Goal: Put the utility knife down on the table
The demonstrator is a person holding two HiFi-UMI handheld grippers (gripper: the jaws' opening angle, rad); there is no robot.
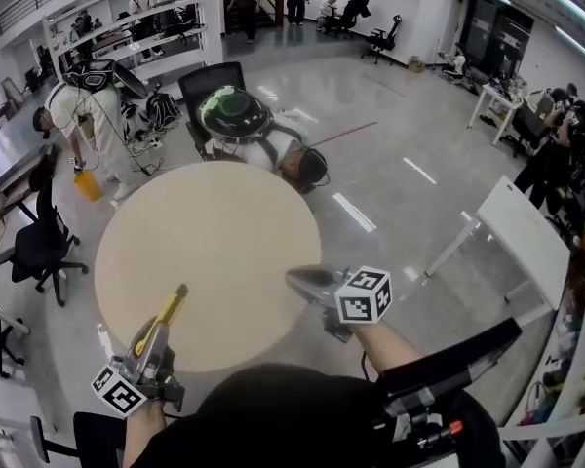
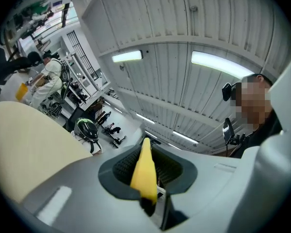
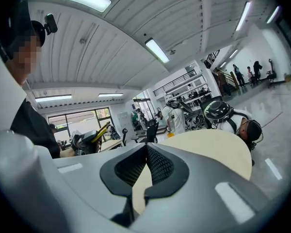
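Observation:
The utility knife has a yellow body and sticks out up and to the right from my left gripper, which is shut on it at the lower left, over the near-left rim of the round beige table. In the left gripper view the yellow knife stands edge-on between the jaws, with the table at the left. My right gripper hovers over the table's near-right edge, shut and empty. In the right gripper view its jaws meet at the tips and the table lies beyond.
A person wearing a green-and-black helmet crouches just past the table's far edge. A black office chair stands to the left, a white table to the right. A person in white bends near a yellow bucket.

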